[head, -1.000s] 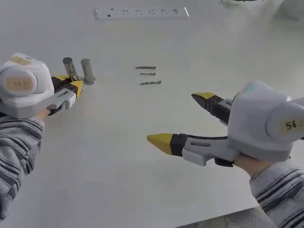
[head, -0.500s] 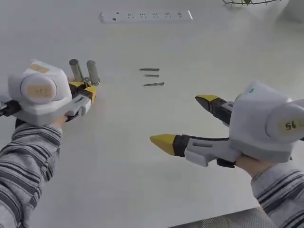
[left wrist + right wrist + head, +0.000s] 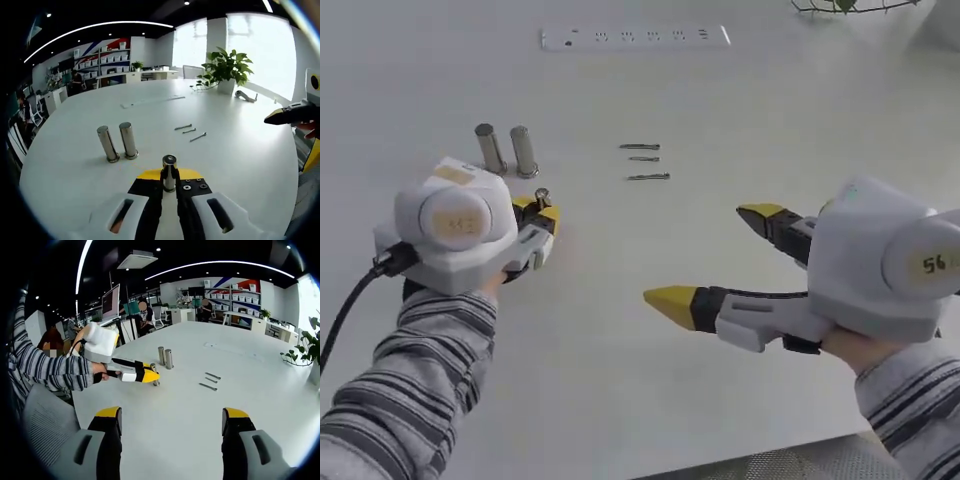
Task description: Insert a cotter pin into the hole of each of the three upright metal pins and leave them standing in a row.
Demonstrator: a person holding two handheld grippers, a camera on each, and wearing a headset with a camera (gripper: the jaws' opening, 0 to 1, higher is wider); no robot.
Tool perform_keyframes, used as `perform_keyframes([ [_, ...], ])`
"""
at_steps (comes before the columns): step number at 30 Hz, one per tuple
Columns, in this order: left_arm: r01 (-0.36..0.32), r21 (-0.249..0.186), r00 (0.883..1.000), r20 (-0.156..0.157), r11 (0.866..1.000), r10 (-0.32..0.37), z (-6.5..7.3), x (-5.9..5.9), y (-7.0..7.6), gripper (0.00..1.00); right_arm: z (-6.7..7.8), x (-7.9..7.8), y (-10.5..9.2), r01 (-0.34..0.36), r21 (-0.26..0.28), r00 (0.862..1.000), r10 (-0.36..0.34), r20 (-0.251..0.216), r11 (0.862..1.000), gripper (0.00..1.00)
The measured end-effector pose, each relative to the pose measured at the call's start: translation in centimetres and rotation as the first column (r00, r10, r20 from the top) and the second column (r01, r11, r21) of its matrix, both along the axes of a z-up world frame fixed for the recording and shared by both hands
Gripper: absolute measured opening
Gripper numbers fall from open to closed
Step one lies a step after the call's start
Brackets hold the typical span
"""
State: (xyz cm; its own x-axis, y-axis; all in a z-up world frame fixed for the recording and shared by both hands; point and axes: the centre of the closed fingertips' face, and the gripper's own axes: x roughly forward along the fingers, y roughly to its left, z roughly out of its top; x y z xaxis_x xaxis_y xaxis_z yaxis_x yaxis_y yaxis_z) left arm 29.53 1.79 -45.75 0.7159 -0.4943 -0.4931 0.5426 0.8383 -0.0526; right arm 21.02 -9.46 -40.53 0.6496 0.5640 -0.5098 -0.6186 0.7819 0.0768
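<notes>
Two metal pins (image 3: 490, 148) (image 3: 524, 150) stand upright side by side at the far left of the white table. My left gripper (image 3: 542, 212) is shut on a third metal pin (image 3: 542, 198), held upright a little nearer and to the right of them. In the left gripper view that held pin (image 3: 169, 172) sits between the jaws, with the pair of metal pins (image 3: 107, 144) beyond it. Three cotter pins (image 3: 639, 147) (image 3: 643, 159) (image 3: 649, 177) lie flat in a short stack at mid-table. My right gripper (image 3: 712, 255) hovers wide open to the right, holding nothing.
A white power strip (image 3: 635, 37) lies along the far side of the table. A potted plant (image 3: 225, 67) stands at the far right. The table's near edge (image 3: 720, 465) runs below my right hand. A cable (image 3: 345, 315) trails from the left gripper.
My left gripper has drawn back toward me and to the right, carrying one metal pin away from the other two. The right gripper has stayed put and open.
</notes>
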Motion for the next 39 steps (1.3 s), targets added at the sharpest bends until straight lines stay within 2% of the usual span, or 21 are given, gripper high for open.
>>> perform_keyframes([
  [7,0.003,-0.008,1.000,0.000,1.000,-0.003,-0.3,-0.8,-1.6,0.05,-0.2,-0.1,0.0,0.004,0.002,1.000,-0.004,-0.008,1.000,0.80],
  [14,0.020,-0.007,1.000,0.003,1.000,-0.020,-0.5,-1.0,-2.0,0.06,-0.3,-0.2,-0.2,0.007,0.001,1.000,-0.007,-0.011,1.000,0.80],
  [23,0.004,-0.002,1.000,0.010,1.000,-0.004,-0.5,-1.0,-1.9,0.07,-0.4,-0.2,-0.2,0.011,0.011,1.000,-0.011,-0.013,1.000,0.80],
  [31,-0.002,0.013,1.000,-0.001,1.000,0.002,-0.8,-1.3,-1.9,0.15,-0.6,-0.4,-0.3,0.017,0.019,1.000,-0.017,-0.022,1.000,0.79],
  [36,-0.005,0.024,1.000,-0.007,1.000,0.005,-0.3,-1.7,-1.3,0.18,-0.3,-0.1,-0.5,0.011,0.018,1.000,-0.011,-0.023,1.000,0.77],
  [39,-0.003,0.021,1.000,-0.012,1.000,0.003,0.2,-2.0,-0.9,0.24,-0.2,0.1,-0.7,0.001,0.013,0.999,-0.001,-0.034,1.000,0.74],
])
